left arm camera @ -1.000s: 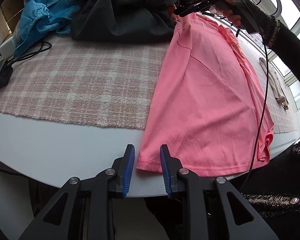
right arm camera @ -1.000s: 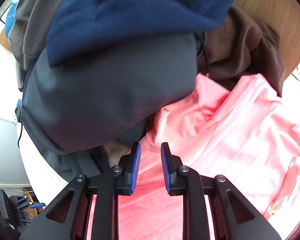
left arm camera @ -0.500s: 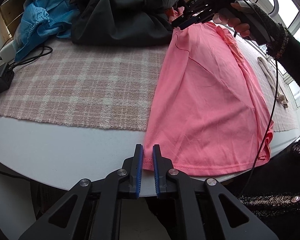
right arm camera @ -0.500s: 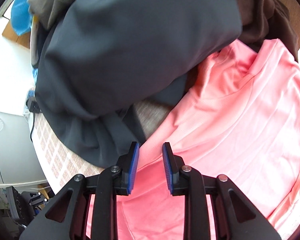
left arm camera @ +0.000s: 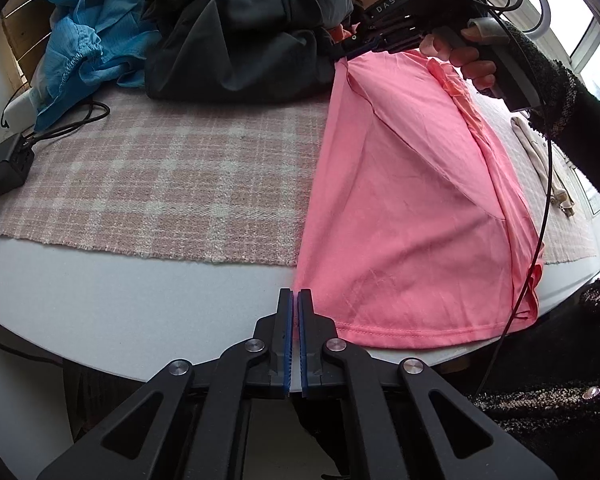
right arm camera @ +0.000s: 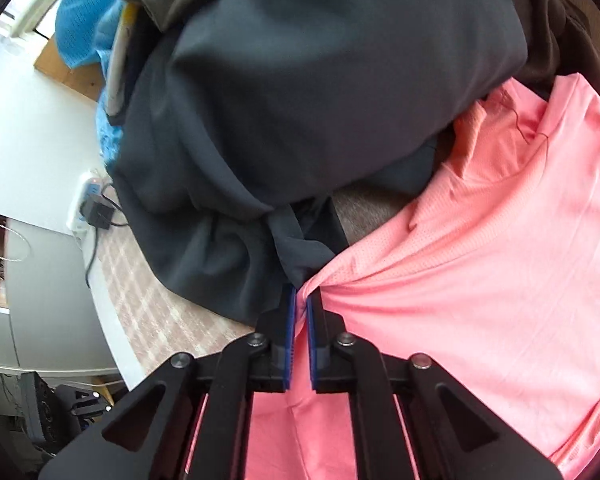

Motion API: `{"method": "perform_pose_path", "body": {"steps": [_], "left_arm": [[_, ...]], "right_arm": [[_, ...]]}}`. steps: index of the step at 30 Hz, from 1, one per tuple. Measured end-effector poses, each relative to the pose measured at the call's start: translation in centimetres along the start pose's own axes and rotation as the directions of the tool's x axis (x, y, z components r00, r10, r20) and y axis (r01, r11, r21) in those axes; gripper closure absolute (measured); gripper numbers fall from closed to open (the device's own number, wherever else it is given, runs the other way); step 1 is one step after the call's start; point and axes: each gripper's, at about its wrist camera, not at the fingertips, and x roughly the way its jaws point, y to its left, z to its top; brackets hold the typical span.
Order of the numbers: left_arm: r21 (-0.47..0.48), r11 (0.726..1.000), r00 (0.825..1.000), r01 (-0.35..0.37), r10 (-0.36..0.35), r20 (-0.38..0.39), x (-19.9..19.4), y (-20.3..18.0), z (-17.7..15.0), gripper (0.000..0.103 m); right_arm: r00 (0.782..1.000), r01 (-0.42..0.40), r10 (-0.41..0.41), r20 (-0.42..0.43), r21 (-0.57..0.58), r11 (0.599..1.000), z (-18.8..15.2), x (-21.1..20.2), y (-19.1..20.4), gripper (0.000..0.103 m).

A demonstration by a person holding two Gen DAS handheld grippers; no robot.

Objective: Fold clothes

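Observation:
A pink T-shirt (left arm camera: pixel 412 208) lies lengthwise on the plaid cloth, its hem at the table's near edge. My left gripper (left arm camera: pixel 294 300) is shut on the hem's near left corner. At the far end, a hand holds my right gripper (left arm camera: pixel 350 50) at the shirt's shoulder edge. In the right wrist view the pink T-shirt (right arm camera: pixel 480 280) bunches into folds where my right gripper (right arm camera: pixel 301 298) is shut on its edge, beside a dark grey garment (right arm camera: pixel 300 120).
A pile of clothes, dark grey (left arm camera: pixel 240 40) and light blue (left arm camera: pixel 84 40), fills the table's far side. A black power adapter (left arm camera: pixel 6 164) with cables sits at the left. A beige strap (left arm camera: pixel 544 160) lies right of the shirt. The plaid cloth (left arm camera: pixel 160 184) covers the white table (left arm camera: pixel 120 312).
Both grippers went from open to shut: the left closed on the hem corner, the right closed on the shoulder edge, and the fabric there now puckers.

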Motion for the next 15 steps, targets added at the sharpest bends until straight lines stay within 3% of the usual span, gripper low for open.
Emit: {"method": "perform_pose_path", "body": {"steps": [2, 4, 5, 7, 8, 9, 11, 14, 15], "left_arm": [[-0.003, 1.0, 1.0, 0.0, 0.0, 0.001, -0.1, 0.0, 0.0, 0.1], [-0.005, 1.0, 1.0, -0.001, 0.001, 0.002, -0.2, 0.0, 0.1, 0.099], [-0.006, 1.0, 1.0, -0.001, 0.001, 0.002, -0.3, 0.1, 0.1, 0.096], [-0.015, 1.0, 1.0, -0.015, 0.015, 0.009, -0.3, 0.1, 0.4, 0.077], [-0.013, 1.0, 1.0, -0.02, 0.02, 0.011, -0.1, 0.0, 0.6, 0.062], [-0.006, 1.0, 1.0, -0.022, 0.022, 0.01, 0.1, -0.1, 0.7, 0.059], [0.007, 1.0, 1.0, -0.026, 0.026, 0.009, 0.6, -0.4, 1.0, 0.064], [0.037, 0.999, 0.999, -0.03, 0.031, -0.021, 1.6, -0.8, 0.9, 0.101], [0.036, 0.999, 0.999, -0.026, 0.026, -0.023, 1.7, -0.7, 0.8, 0.103]], "right_arm": [[1.0, -0.015, 0.015, 0.02, -0.026, 1.0, -0.2, -0.8, 0.2, 0.094], [1.0, -0.017, 0.017, -0.012, -0.037, 0.999, -0.7, -0.9, 0.0, 0.081], [1.0, -0.02, 0.02, -0.018, -0.032, 0.999, -1.0, -1.1, -0.1, 0.08], [1.0, -0.022, 0.022, -0.009, -0.037, 0.999, -1.6, -1.6, 0.1, 0.08], [1.0, -0.024, 0.024, -0.004, -0.039, 0.999, -2.0, -1.8, 0.2, 0.08], [1.0, -0.03, 0.03, -0.001, -0.039, 0.999, -2.2, -2.0, 0.3, 0.08], [0.999, -0.007, 0.009, 0.039, -0.046, 0.999, -2.3, -3.0, 0.3, 0.08], [0.986, 0.072, -0.071, 0.153, 0.001, 0.997, -1.5, -6.0, -1.6, 0.08], [0.979, 0.101, -0.105, 0.173, 0.031, 0.994, -0.9, -6.7, -2.8, 0.08]]}}
